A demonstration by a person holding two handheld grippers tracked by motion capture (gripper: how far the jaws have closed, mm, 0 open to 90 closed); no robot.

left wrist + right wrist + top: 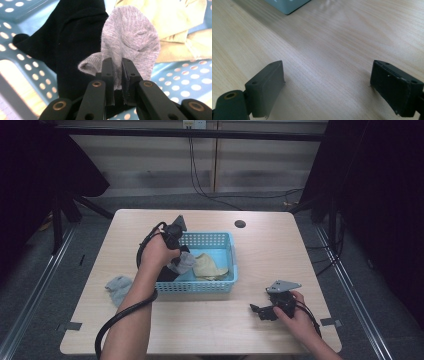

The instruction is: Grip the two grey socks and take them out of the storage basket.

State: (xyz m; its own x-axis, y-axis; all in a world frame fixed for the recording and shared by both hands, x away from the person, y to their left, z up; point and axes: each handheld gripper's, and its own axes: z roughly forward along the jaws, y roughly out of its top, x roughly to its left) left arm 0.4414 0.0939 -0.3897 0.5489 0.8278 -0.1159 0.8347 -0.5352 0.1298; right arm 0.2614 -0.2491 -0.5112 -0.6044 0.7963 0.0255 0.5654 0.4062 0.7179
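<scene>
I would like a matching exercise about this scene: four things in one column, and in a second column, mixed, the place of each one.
Things:
1. grey sock
2. second grey sock
3. black sock
4. right claw

Places:
A. lying on the table, left of the basket
B. over bare wood, jaws wide apart
C. pinched in the left claw
D. lying in the basket beside a yellow cloth

Pairs: 1-C, 2-A, 3-D, 4-B
</scene>
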